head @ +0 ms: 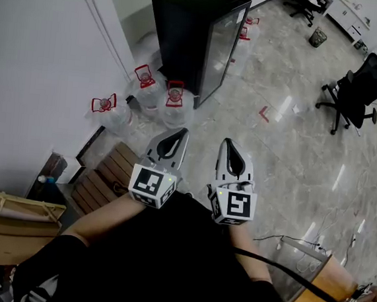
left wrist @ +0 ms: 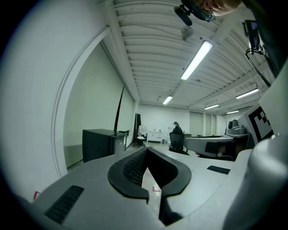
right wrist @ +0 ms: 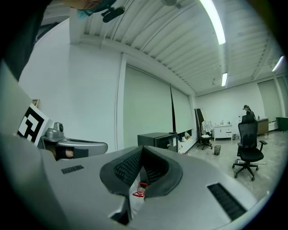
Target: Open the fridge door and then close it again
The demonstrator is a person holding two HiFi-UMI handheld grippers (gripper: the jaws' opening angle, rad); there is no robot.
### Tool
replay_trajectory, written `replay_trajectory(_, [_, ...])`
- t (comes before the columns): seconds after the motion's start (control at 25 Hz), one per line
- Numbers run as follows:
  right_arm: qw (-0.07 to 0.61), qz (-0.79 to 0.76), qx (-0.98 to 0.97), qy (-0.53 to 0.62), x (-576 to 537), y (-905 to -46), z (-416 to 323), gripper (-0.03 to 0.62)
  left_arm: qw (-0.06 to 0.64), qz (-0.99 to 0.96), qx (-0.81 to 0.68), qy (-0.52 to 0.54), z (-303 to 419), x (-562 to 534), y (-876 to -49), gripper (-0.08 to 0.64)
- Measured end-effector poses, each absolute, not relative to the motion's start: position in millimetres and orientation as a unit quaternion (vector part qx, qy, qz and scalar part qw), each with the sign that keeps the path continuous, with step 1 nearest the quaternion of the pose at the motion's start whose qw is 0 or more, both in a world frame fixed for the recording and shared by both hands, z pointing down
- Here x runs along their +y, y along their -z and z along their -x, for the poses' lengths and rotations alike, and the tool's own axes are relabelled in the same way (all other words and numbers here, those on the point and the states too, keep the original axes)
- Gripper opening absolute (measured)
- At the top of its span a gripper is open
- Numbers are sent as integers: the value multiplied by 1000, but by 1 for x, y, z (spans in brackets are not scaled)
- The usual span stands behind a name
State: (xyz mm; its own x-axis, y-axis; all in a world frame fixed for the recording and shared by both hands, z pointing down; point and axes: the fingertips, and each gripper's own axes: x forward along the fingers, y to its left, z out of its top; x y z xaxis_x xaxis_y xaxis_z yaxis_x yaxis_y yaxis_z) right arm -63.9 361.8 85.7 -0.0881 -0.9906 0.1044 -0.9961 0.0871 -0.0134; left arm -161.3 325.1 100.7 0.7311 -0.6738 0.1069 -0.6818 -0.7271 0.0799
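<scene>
The fridge (head: 187, 27) stands on the floor (head: 294, 157) at 12 o'clock in the head view, well apart from both grippers, a black upright cabinet backed near the white wall. Its door (head: 223, 47) looks glass-fronted with a dark frame and is shut. A cluster of water jugs (head: 173, 102) with red caps sits at the fridge's foot, at about 11 o'clock from the grippers.

The left gripper (head: 182, 133) and right gripper (head: 227, 143) are held side by side close to the person's body, both pointing toward the fridge. Each has its jaws brought together at the tips, with only the oval gap behind the tips left, and neither holds anything. The red cap glimpsed through the right gripper's gap is a far-off jug, not something gripped.

As for handling, the door is probably rigid and swings on hinges. A seal likely resists at first, then lets it go easily. The glass would be slick and breakable, so the frame edge is the better place to take hold. No handle can be made out from here, nor which side carries the hinges. A hold on the free vertical edge, or in a recess there, seems most likely, and an even pull should keep the cabinet from shifting on the glossy floor.
</scene>
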Motion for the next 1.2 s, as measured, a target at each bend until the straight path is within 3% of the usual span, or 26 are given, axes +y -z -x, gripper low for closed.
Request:
replay_trajectory(0.32, [49,-681,-730,-18,304,-86,31,15,49,-920,-387,-36,147,256,-122,8])
replay_trajectory(0.52, [67,-666,-743,1,230,-117,25,15,56,-925,-373,-38,130,183,-156,8])
replay_trajectory(0.68, [88,-666,-740,32,145,-167,12,15,21,-933,-360,-23,117,106,-196,8])
replay_trajectory(1.12, [88,-658,-748,-31,-29,-225,-10,15,21,-924,-377,-63,83,-68,-250,12])
replay_trajectory(1.2, [88,-648,-756,-30,-48,-233,-14,15,26,-925,-370,-77,68,-86,-264,48])
